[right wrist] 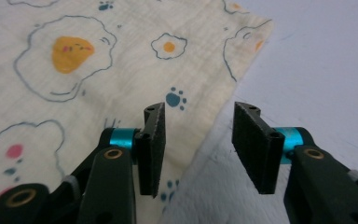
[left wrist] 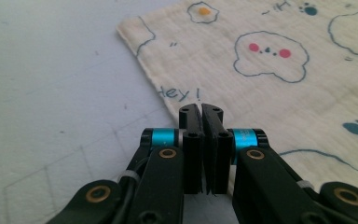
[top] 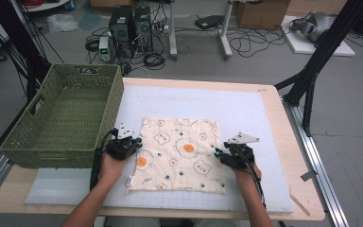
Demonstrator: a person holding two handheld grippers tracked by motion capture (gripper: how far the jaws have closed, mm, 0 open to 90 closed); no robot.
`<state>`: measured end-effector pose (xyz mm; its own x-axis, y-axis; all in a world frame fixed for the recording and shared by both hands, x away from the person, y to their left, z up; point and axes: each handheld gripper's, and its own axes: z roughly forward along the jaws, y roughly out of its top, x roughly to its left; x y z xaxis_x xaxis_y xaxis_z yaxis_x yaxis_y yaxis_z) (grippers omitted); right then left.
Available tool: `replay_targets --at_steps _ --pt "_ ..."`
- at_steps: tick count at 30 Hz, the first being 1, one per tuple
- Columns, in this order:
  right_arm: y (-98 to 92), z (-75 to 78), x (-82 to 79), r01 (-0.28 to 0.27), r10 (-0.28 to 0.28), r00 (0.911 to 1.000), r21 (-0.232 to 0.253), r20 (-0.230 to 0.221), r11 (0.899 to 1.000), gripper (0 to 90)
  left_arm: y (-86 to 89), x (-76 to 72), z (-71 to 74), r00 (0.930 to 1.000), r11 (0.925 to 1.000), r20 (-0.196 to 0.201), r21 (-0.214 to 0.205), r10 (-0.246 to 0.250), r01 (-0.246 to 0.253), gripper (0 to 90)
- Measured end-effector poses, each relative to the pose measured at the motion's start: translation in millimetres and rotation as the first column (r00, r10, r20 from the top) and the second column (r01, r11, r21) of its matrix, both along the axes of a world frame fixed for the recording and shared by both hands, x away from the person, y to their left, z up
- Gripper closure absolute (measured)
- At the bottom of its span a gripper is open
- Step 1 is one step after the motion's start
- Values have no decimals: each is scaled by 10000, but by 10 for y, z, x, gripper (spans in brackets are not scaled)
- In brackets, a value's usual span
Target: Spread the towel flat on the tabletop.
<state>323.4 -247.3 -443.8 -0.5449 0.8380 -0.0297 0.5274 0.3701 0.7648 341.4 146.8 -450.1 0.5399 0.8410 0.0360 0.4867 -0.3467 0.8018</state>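
- The cloth [top: 179, 153], cream with fried-egg, bear and paw prints, lies flat on the white mat [top: 246, 113] that covers the table [top: 290, 142], spread between the two grippers.
- The left gripper [top: 133, 143] sits at the cloth's left edge, held by the left hand [top: 109, 168]. In the left gripper view [left wrist: 202, 112] its jaws stand pressed together, pad against pad, closed with nothing seen between them.
- Just ahead of the left gripper's tips the cloth's hem runs away at a slant; the printed word "Hey!" [left wrist: 179, 93] lies right beyond them, and a bear face with pink cheeks [left wrist: 269, 56] lies farther ahead and to the right. Whether the closed tips touch the fabric I cannot tell.
- The right gripper [top: 221, 154] sits at the cloth's right edge, held by the right hand [top: 246, 177]. In the right gripper view [right wrist: 198, 121] its jaws stand apart with a clear gap, holding nothing.
- The cloth's right edge runs through that gap: one jaw is over the fabric, the other over the bare mat. A blue paw print [right wrist: 175, 99] lies just ahead of the jaw over the fabric, and a large orange-yolked egg [right wrist: 70, 53] farther ahead on that side.
- A green woven basket [top: 61, 116] stands beyond the left gripper, on the side away from the cloth, near but not touching it.
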Motion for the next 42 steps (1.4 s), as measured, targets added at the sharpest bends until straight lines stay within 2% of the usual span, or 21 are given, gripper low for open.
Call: replay_targets --at_steps 1,3,4,5,8,11,12,13,16,18,22,25,26,27,30,32,34,36,39,40,42 --pt "28 -22 42 31 -31 9997 -27 -227 10000 635 -6 0 -2 10000 9999 18 -24 97 -97 870" --pt "51 -47 96 22 -7 9991 369 -413 9993 726 -3 3 0 9999 9999 32 28 141 -141 874" --pt "68 -40 101 -7 17 9992 248 -395 9997 808 0 4 0 9999 9999 15 5 171 -171 874" --pt "77 -33 96 32 -30 9994 52 -331 10000 849 2 4 0 9998 9998 4 -32 203 -203 874" --pt "77 -9 67 440 -449 9989 -700 -115 9966 863 1 1 -1 9999 9999 -5 -59 113 -113 871" --pt "28 -9 44 705 -715 9973 -603 -155 9957 845 2 -2 1 10000 10000 1 -67 -9 9 852" --pt "37 -8 29 714 -718 9974 -750 -36 9946 821 8 -3 3 10000 9998 7 -180 11 -11 811" --pt "41 -4 16 668 -664 9978 -894 78 9938 760 22 -7 10 10000 9992 28 -395 33 -32 741" --pt "-2 20 -45 505 -484 9983 -670 322 9965 606 68 -48 50 9991 9938 384 -1098 -154 195 594" --pt "-58 37 -105 523 -500 9973 -424 540 9977 454 89 -79 75 9974 9847 519 -1647 -491 570 528" --pt "-207 52 -222 317 -338 9986 509 404 9982 329 103 -136 118 9933 9667 697 -2330 -922 1060 422" --pt "-294 96 -328 86 -131 9974 632 706 9980 274 110 -176 152 9906 9459 874 -2987 -1048 1264 322" --pt "-317 114 -364 -7 -45 9968 648 800 9979 259 109 -187 171 9898 9309 867 -3388 -1134 1363 284" --pt "-345 138 -406 -67 6 9953 626 973 9980 223 108 -196 184 9886 9239 877 -3539 -1222 1456 246" --pt "-399 180 -500 58 -162 9909 785 1334 9969 153 99 -250 221 9801 9105 1173 -3660 -1599 1924 181" --pt "-421 189 -564 141 -264 9868 774 1600 9969 120 104 -283 230 9761 9088 1318 -3607 -1730 2098 182" --pt "-438 198 -606 -52 -56 9834 592 1815 9982 118 104 -311 242 9731 9031 1384 -3671 -1839 2229 181" --pt "-450 205 -616 -109 10 9823 518 1875 9986 116 91 -336 258 9711 9080 1570 -3533 -1797 2252 182" --pt "-466 191 -602 -77 -55 9840 733 1779 9973 115 79 -355 267 9696 9139 1669 -3367 -1791 2268 182" --pt "-464 185 -599 -43 -98 9851 812 1718 9967 114 77 -353 265 9704 9140 1630 -3377 -1783 2247 182" --pt "-467 176 -592 -151 0 9865 909 1637 9957 114 85 -344 260 9729 9201 1581 -3286 -1688 2130 182"
